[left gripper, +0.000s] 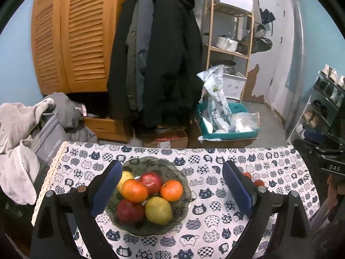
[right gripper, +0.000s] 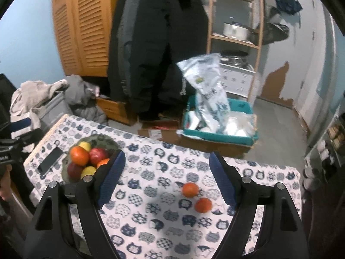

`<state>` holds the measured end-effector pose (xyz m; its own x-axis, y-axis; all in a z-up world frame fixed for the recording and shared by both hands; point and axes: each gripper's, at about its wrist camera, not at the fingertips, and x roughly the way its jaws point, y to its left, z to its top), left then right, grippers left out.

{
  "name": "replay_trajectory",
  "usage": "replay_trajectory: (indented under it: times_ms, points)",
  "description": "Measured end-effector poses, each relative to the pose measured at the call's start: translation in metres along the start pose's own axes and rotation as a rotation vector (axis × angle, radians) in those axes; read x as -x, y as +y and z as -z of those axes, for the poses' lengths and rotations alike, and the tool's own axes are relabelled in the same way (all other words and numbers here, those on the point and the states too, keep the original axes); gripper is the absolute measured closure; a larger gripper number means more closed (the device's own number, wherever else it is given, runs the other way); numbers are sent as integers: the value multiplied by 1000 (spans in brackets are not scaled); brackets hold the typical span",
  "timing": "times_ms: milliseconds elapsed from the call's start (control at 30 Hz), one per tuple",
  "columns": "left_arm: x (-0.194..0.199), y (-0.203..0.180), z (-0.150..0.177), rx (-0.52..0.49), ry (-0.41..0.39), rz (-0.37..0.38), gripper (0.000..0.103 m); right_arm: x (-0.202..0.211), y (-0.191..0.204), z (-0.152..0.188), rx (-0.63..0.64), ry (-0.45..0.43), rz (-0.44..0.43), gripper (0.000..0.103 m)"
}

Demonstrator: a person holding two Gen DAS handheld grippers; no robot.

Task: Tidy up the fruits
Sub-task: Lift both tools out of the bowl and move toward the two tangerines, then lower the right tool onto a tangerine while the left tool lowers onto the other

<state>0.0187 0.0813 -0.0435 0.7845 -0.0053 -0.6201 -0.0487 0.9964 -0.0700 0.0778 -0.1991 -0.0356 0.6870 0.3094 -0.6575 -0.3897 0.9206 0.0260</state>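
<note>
A grey-green glass bowl (left gripper: 179, 179) sits on the cat-print tablecloth and holds several fruits: oranges (left gripper: 134, 190), red apples (left gripper: 152, 181) and yellow lemons (left gripper: 158, 210). My left gripper (left gripper: 172, 172) is open and empty, its fingers straddling the bowl from above. In the right wrist view the bowl (right gripper: 107, 143) is at the left. Two small tangerines (right gripper: 190, 190) (right gripper: 203, 205) lie loose on the cloth. My right gripper (right gripper: 167, 161) is open and empty above the cloth, the tangerines just inside its right finger. The tangerines peek out behind the left gripper's right finger (left gripper: 237, 191).
A black phone (right gripper: 50, 158) lies on the cloth left of the bowl. The table's far edge drops to a floor with cardboard boxes (left gripper: 166, 141) and a teal bin (left gripper: 228, 129). Laundry is piled at the left (left gripper: 19, 142). A shoe rack (left gripper: 323, 108) stands right.
</note>
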Motion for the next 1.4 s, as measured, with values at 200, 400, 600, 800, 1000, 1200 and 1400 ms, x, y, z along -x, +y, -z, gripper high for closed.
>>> replay_trajectory:
  times_ms: [200, 400, 600, 800, 1000, 1200, 1400]
  points:
    - [-4, -26, -4, -44, -4, 12, 2, 7, -28, 11, -41, 3, 43, 20]
    - [-11, -50, -6, -85, 7, 25, 1, 12, -52, 21, -78, 11, 73, 19]
    - [-28, -71, -3, -118, 46, 38, 1, 12, -70, 28, -110, 26, 94, 19]
    - [-48, -87, 0, -120, 89, 62, 1, 2, -83, 39, -122, 66, 119, 19]
    - [-73, -104, 7, -151, 139, 57, 1, -19, -91, 54, -116, 136, 149, 19]
    - [-105, -120, 23, -196, 210, 42, 1, -47, -93, 66, -110, 214, 144, 19]
    - [-137, -126, 39, -215, 274, 21, 1, -83, -93, 77, -130, 299, 123, 19]
